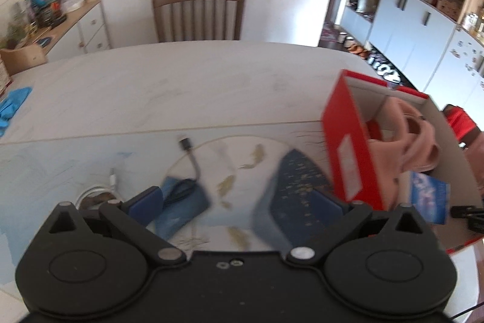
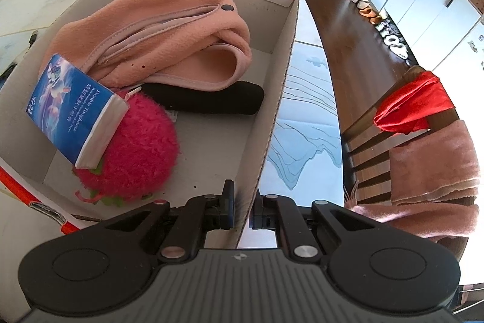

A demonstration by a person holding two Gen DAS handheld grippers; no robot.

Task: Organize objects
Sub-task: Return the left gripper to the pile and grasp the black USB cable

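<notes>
Pinching cardboard box wall, fuzzy pink ball inside

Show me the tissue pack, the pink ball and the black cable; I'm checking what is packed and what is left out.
tissue pack [image 2: 68, 102], right wrist view, middle of its blue face.
pink ball [image 2: 142, 147], right wrist view, its fuzzy middle.
black cable [image 1: 193, 161], left wrist view, the cord below its plug.

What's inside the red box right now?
In the red box: a pink fleece cloth, a black roll partly under it, a pink fuzzy ball and a blue tissue pack leaning on the ball. Anything under the fleece is hidden.
</notes>
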